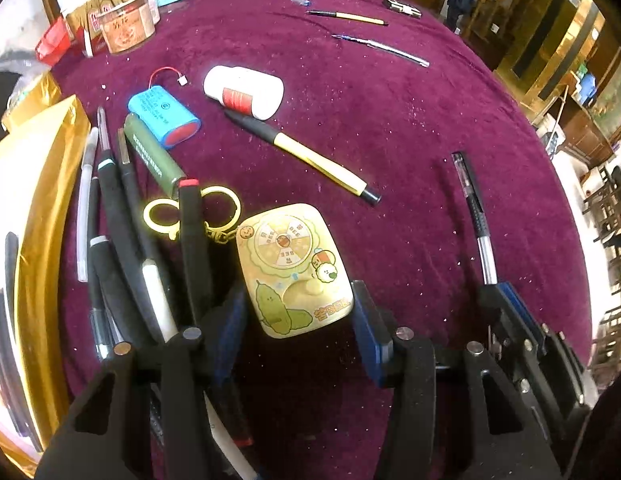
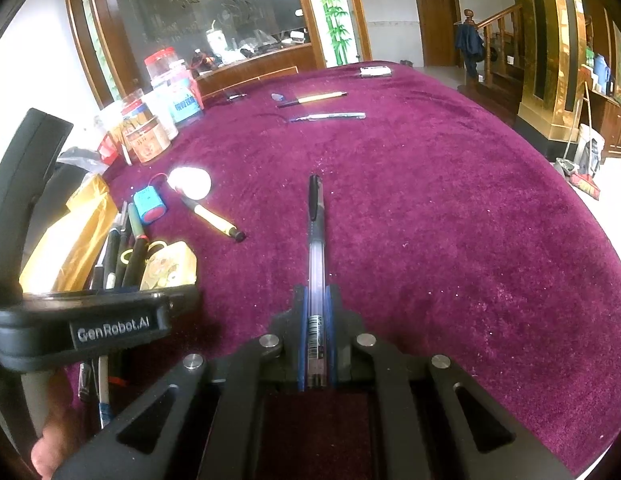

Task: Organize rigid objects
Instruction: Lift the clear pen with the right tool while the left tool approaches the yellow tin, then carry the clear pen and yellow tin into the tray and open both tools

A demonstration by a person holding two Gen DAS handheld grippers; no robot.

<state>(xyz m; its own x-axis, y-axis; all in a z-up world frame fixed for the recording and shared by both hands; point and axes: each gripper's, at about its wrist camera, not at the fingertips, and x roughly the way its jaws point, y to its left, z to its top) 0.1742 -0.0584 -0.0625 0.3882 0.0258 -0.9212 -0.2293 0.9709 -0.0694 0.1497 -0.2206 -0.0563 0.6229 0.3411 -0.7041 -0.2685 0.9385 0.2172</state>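
Note:
A yellow cartoon-printed tin (image 1: 286,264) with a gold key ring (image 1: 162,214) on a chain lies on the maroon tablecloth (image 1: 390,128). My left gripper (image 1: 298,304) has a blue pad against each side of the tin's near end, so it is shut on it. Just left of the tin lies a row of black and white pens (image 1: 118,220). My right gripper (image 2: 316,296) is shut on a clear pen with a black cap (image 2: 316,240), which points away over the cloth. That pen (image 1: 472,204) and the right gripper (image 1: 498,292) also show at the right of the left wrist view.
Beyond the tin lie a yellow and black pen (image 1: 310,156), a white bottle (image 1: 244,90), a blue battery pack (image 1: 162,114) and a green tube (image 1: 154,156). A gold bag (image 1: 34,200) sits at the left edge. Jars (image 1: 126,28) stand at the back left. Two more pens (image 1: 382,48) lie far back.

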